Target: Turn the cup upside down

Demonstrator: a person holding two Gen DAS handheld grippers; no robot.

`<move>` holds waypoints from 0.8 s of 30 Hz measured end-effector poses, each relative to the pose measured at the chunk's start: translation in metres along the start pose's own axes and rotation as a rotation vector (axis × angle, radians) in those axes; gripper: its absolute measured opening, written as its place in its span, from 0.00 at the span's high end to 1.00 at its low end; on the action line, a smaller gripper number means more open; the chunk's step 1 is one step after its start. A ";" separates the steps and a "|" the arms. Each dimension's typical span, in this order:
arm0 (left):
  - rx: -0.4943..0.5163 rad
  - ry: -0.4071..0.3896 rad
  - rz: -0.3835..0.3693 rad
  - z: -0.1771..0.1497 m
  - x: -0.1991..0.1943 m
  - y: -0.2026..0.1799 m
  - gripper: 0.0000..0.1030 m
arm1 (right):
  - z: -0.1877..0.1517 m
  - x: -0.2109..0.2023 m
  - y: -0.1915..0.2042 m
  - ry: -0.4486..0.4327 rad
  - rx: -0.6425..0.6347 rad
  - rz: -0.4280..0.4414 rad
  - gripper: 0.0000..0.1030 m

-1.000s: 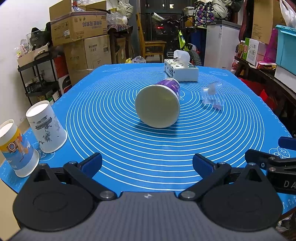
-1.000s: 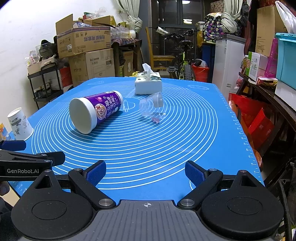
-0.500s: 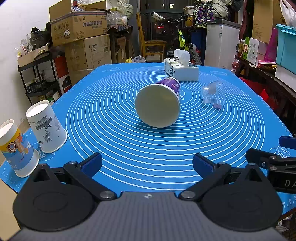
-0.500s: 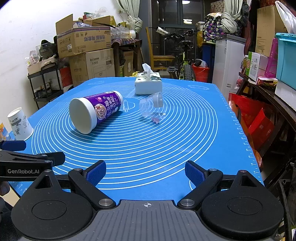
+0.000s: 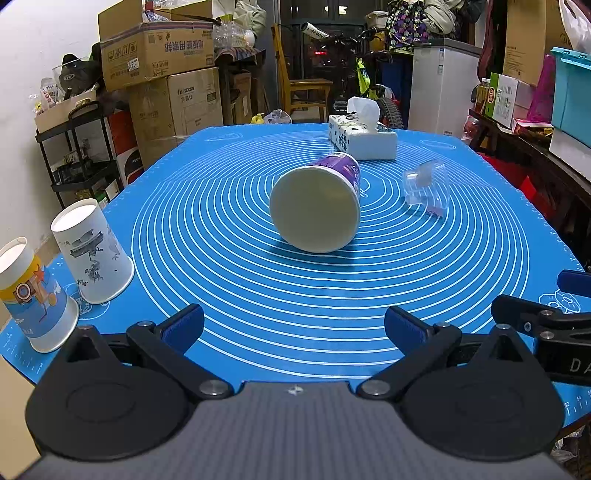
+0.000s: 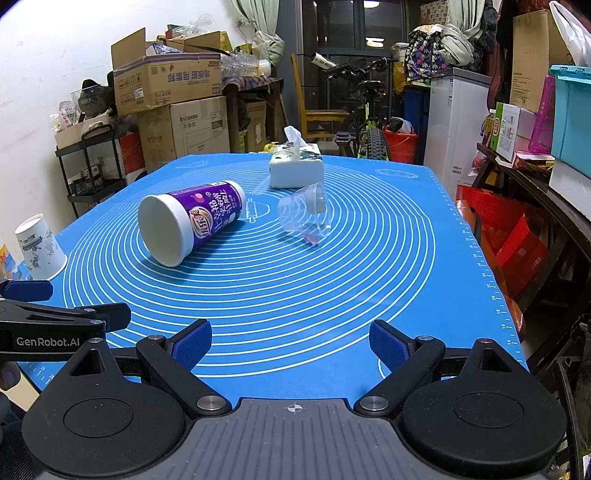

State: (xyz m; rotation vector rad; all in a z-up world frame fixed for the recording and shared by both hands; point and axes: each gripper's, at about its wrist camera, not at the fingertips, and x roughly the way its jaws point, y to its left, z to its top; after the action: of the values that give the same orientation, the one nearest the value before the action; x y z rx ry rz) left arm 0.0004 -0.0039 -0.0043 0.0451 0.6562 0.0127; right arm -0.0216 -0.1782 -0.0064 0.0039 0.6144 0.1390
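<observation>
White wall, stacked cardboard boxes, wooden chair, bicycle, dark window

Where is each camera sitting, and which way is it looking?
Left wrist view: sits on the left gripper at the near edge of the blue mat, looking across the table into the purple cup, which lies on its side. Its own open fingers show, with the right gripper at the right edge.
Right wrist view: sits on the right gripper, further right, seeing that cup from the side. Its open fingers show, with the left gripper at the left edge.
Both share: purple cup, clear plastic cup, tissue box, white paper cup.
</observation>
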 end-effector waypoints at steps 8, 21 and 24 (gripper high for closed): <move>-0.001 0.004 -0.001 0.000 0.000 0.000 0.01 | 0.000 -0.001 0.000 0.000 0.001 0.001 0.10; -0.002 0.007 0.000 -0.001 0.001 0.001 0.01 | 0.001 -0.001 0.000 0.000 0.001 0.002 0.10; -0.003 0.008 -0.003 -0.002 0.001 0.002 0.01 | 0.001 0.000 -0.001 -0.001 0.001 0.002 0.10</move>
State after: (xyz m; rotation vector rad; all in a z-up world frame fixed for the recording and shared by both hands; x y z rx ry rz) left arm -0.0001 -0.0021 -0.0068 0.0410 0.6643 0.0109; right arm -0.0216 -0.1790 -0.0058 0.0051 0.6139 0.1406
